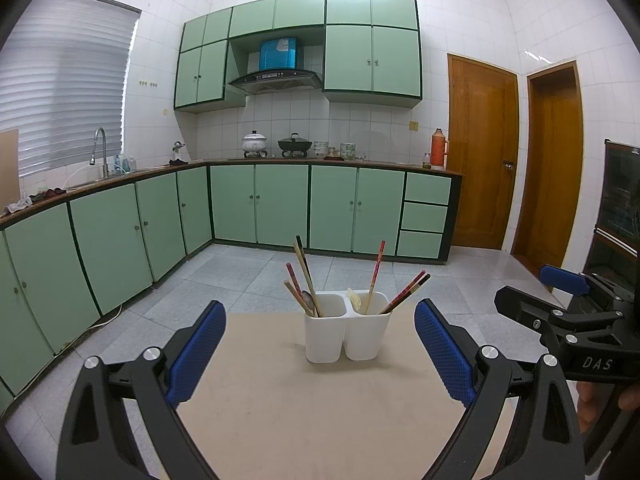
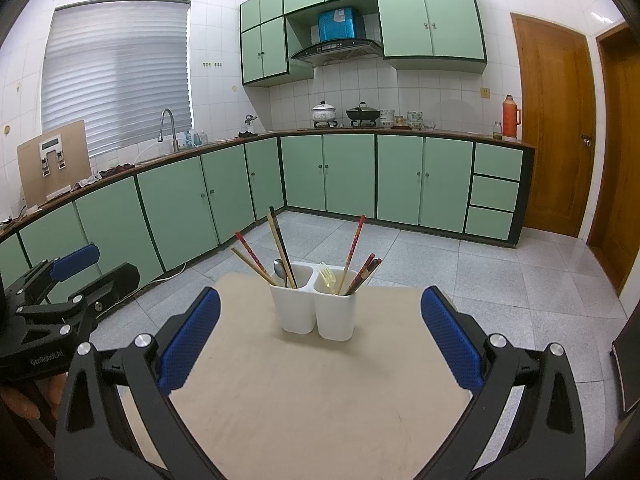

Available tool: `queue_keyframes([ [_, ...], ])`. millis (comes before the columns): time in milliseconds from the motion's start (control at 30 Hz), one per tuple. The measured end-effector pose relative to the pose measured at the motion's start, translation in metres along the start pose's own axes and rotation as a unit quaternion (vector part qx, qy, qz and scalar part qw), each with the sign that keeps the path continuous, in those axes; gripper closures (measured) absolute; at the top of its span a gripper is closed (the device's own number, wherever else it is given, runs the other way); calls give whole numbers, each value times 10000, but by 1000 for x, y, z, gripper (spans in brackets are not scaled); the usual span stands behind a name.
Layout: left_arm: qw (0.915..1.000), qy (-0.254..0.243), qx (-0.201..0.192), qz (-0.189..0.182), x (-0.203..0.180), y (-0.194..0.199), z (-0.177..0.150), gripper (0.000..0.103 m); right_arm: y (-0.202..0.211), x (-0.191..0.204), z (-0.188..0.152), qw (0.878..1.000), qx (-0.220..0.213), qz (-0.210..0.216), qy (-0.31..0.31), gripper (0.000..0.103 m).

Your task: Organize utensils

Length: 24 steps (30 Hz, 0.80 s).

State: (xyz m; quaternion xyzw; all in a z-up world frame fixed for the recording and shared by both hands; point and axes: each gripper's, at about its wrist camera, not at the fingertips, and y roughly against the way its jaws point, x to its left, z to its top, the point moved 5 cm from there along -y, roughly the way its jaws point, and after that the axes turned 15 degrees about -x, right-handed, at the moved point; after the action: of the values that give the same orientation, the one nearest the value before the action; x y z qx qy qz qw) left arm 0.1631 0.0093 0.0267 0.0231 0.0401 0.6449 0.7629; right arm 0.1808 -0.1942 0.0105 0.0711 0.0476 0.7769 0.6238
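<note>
A white two-compartment utensil holder [image 1: 346, 330] [image 2: 316, 312] stands on a beige table [image 1: 320, 408] [image 2: 312, 400]. Its left compartment holds several chopsticks [image 1: 304, 276] [image 2: 276, 246] and a metal spoon [image 2: 280, 270]. Its right compartment holds red and dark chopsticks [image 1: 404, 292] [image 2: 354, 256] and a pale yellow plastic fork [image 2: 327, 276]. My left gripper [image 1: 320, 350] is open and empty, short of the holder. My right gripper [image 2: 320, 336] is open and empty, short of the holder too. The right gripper also shows at the right edge of the left wrist view [image 1: 560, 300].
The table stands in a kitchen with a grey tiled floor [image 1: 260, 272]. Green cabinets [image 1: 280, 204] run along the back and left walls. Wooden doors [image 1: 484, 152] are at the right. A dark cabinet [image 1: 620, 208] stands at the far right.
</note>
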Motion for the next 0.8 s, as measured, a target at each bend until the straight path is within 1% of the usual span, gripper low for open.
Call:
queue_keyframes([
  [333,10000,7,12,-7,2,0,-2,10,0,0,1,10000,12,-9,3,6],
  [533,10000,8,19,7,3,-1,-4,10,-3,3,-8,10000,36,-37,8,6],
  [800,9999,97,27,13,6,-2,-9,10,-5,0,-10,9999,85,-68,13,6],
])
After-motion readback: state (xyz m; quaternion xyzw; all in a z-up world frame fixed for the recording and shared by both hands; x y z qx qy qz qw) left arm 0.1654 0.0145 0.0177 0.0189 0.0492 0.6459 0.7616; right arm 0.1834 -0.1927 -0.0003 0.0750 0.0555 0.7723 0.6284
